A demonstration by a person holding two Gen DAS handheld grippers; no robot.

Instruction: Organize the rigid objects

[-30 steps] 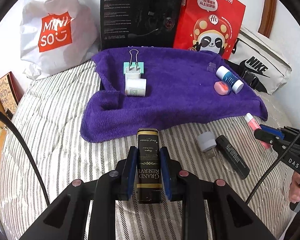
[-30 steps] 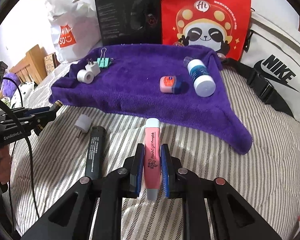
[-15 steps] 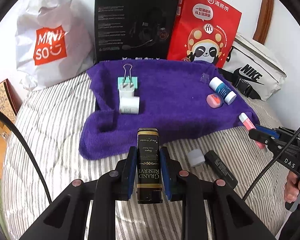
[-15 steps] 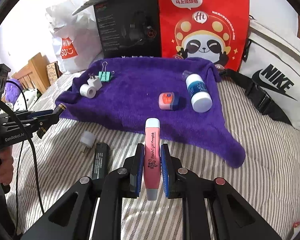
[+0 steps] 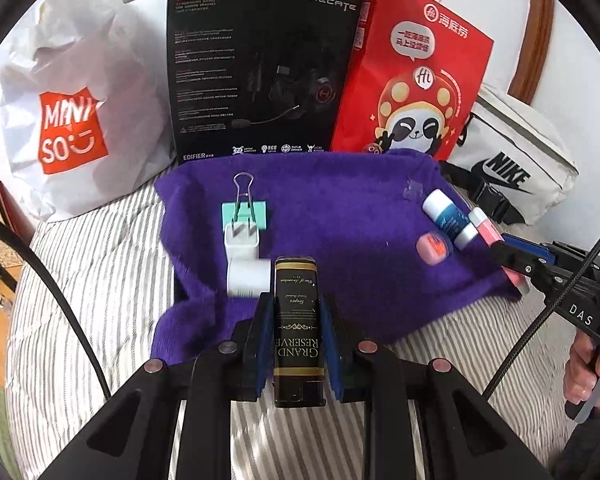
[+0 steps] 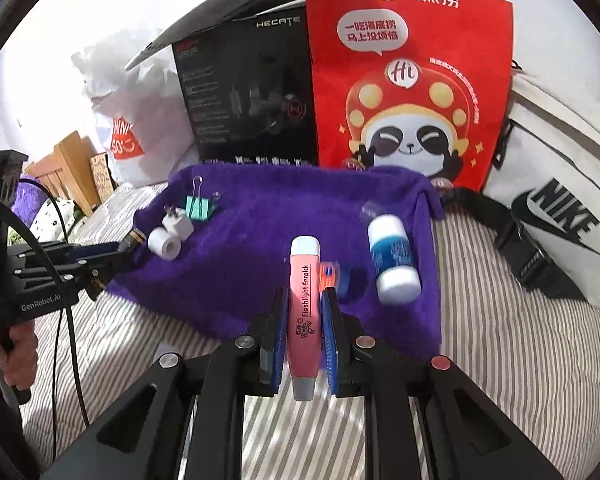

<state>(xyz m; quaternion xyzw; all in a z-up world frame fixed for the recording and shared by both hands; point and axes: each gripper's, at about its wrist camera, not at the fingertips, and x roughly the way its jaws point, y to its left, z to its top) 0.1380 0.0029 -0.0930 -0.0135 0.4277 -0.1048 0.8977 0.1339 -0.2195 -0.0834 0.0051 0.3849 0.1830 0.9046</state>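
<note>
My left gripper (image 5: 294,308) is shut on a black and gold "Grand Reserve" lighter (image 5: 298,332), held over the near edge of the purple towel (image 5: 340,216). My right gripper (image 6: 305,300) is shut on a pink flashlight earpick (image 6: 305,304), held over the towel's near edge; it also shows in the left wrist view (image 5: 488,228). On the towel lie a green binder clip (image 5: 246,210), a white plug (image 5: 242,244), a white roll (image 5: 246,278), a blue and white bottle (image 6: 392,258) and a small pink case (image 5: 432,248).
Behind the towel stand a white Miniso bag (image 5: 72,120), a black headset box (image 5: 256,80) and a red panda bag (image 6: 408,80). A white Nike bag (image 6: 556,208) lies at the right. The bed has a striped sheet (image 6: 500,360).
Both grippers have moved forward with their objects, from over the striped sheet to over the towel. The grey cap and black stick on the sheet have dropped out of view.
</note>
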